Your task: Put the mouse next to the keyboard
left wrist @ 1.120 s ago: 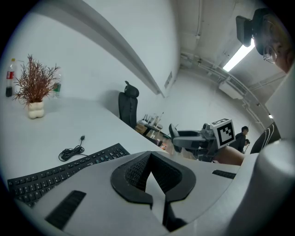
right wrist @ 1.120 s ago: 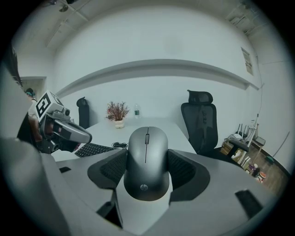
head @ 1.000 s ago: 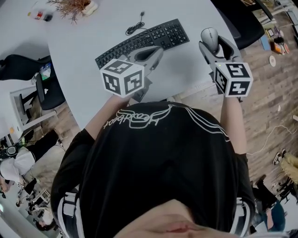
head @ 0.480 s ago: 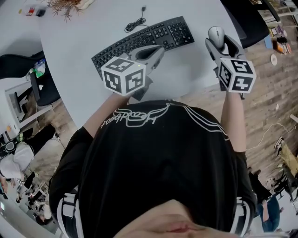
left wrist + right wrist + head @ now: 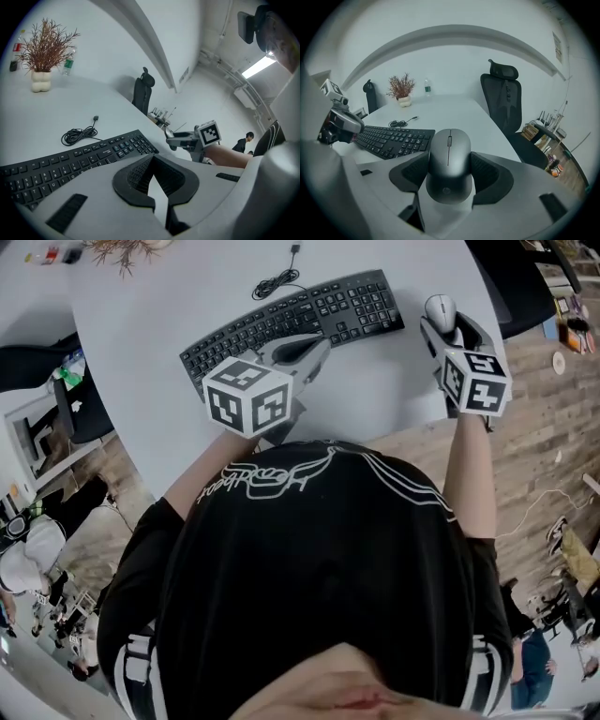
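Observation:
A grey wireless mouse [image 5: 450, 164] sits between my right gripper's [image 5: 450, 176] black pads, which are shut on its sides. In the head view this mouse [image 5: 440, 308] is just off the right end of the black keyboard [image 5: 291, 320], near the table's right edge, with the right gripper [image 5: 450, 326] behind it. Whether the mouse touches the table, I cannot tell. My left gripper [image 5: 302, 348] hovers over the keyboard's near edge; its jaws [image 5: 152, 159] are shut with nothing in them. The keyboard [image 5: 70, 164] lies just beyond them.
The keyboard's coiled cable [image 5: 277, 282] lies behind it. A dried plant in a white vase [image 5: 401, 91] and a bottle [image 5: 426, 87] stand at the far end of the white table [image 5: 394, 381]. A black office chair [image 5: 504, 103] stands off the table's right side.
The right gripper, still holding the mouse, has moved farther from my head and looks smaller, staying beside the keyboard's right end. The left gripper has kept its place over the keyboard.

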The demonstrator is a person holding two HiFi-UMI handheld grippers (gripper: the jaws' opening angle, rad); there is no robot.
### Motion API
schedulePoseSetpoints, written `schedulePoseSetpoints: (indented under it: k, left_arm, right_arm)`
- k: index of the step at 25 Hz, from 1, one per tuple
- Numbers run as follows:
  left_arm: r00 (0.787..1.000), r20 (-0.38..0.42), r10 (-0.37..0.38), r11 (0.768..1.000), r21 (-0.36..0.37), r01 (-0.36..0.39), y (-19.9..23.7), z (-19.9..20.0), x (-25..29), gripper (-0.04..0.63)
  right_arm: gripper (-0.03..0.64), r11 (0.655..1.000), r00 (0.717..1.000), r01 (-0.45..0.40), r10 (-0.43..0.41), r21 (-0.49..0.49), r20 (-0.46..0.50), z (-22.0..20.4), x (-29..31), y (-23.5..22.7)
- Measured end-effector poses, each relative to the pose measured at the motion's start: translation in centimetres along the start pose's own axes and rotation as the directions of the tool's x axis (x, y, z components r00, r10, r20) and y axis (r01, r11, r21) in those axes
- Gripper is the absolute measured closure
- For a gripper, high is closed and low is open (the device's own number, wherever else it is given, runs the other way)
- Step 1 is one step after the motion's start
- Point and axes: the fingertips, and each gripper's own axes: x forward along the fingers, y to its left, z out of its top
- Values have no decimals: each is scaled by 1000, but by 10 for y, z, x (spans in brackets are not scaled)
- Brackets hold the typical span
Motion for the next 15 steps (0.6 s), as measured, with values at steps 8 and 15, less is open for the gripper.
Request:
schedulePoseSetpoints:
  k: [8, 15]
  left_arm:
    - [1000, -16, -1, 1000, -18, 1, 9, -6, 4, 588]
    - [1000, -18, -7, 1000, -27, 7, 11, -8, 8, 588]
  right_arm:
    - [359, 1000, 996, -14, 14, -9, -85, -21, 30, -3]
    - [359, 1000, 993, -26, 24, -16, -117, -27, 39, -4]
